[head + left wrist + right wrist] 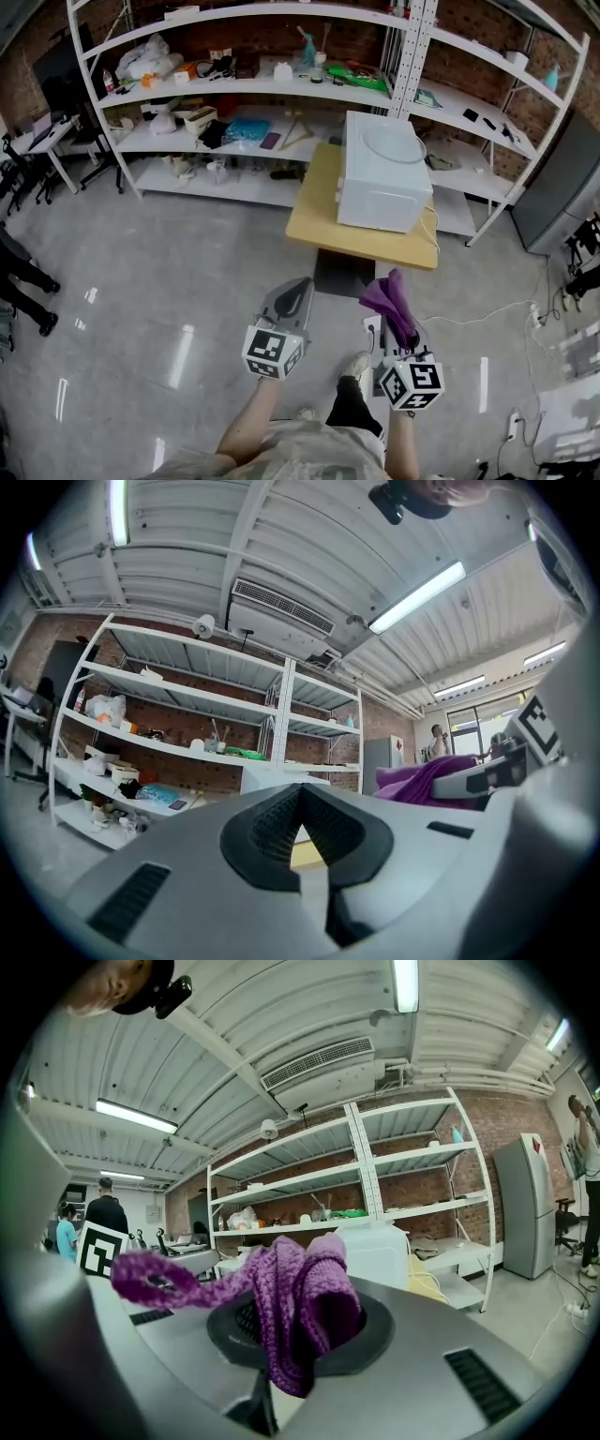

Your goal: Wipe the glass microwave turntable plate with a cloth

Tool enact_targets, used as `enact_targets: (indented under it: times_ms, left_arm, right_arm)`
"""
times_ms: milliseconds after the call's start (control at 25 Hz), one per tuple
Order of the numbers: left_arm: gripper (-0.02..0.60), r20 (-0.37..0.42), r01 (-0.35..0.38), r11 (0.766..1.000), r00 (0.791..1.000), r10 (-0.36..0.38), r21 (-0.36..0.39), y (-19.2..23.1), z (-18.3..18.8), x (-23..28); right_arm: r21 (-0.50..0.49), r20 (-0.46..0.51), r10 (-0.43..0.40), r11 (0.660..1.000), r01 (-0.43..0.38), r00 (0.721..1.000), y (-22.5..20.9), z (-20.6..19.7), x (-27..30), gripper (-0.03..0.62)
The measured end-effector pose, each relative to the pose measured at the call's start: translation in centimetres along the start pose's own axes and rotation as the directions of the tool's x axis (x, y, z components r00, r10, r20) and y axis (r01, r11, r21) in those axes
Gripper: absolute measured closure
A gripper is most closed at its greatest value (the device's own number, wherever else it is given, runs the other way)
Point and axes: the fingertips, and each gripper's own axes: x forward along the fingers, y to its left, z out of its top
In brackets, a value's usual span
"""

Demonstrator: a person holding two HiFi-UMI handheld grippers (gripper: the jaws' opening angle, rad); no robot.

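A clear glass turntable plate [392, 143] lies flat on top of a white microwave [382, 183], which stands on a small wooden table [323, 220] ahead of me. My right gripper [398, 323] is shut on a purple knitted cloth [392, 302] [298, 1305], held upright well short of the table. The left gripper [292, 298] is beside it at the same height, jaws closed with nothing between them [302, 829]. The microwave [377, 1251] shows past the cloth in the right gripper view.
White metal shelving [234, 89] with boxes, tools and bags runs along the brick wall behind the table. A grey cabinet [561, 192] stands at the right. Office chairs [23, 173] and a person's legs [23, 281] are at the left. A white cable [487, 309] lies on the grey floor.
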Motion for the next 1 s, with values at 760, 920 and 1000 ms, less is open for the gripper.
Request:
enact_targets:
  times_ms: [760,920,1000]
  left_arm:
    - [0.584,0.045,0.002,0.998,0.999,-0.004,0.055,5.8,1.7,29.1]
    - [0.584,0.048,0.010,0.995,0.999,-0.015,0.103,7.5,3.0,33.8]
    - [0.584,0.051,0.012,0.994,0.999,-0.018,0.109,8.5,3.6,35.8]
  right_arm:
    - [-0.033,0.067,0.079,0.996,-0.077,0.995,-16.5,8.3,23.8,0.543]
    - [-0.052,0.084,0.090,0.995,-0.086,0.992,-18.7,10.1,28.3,0.543]
    - [-0.052,0.084,0.095,0.995,-0.090,0.992,-19.3,10.8,30.1,0.543]
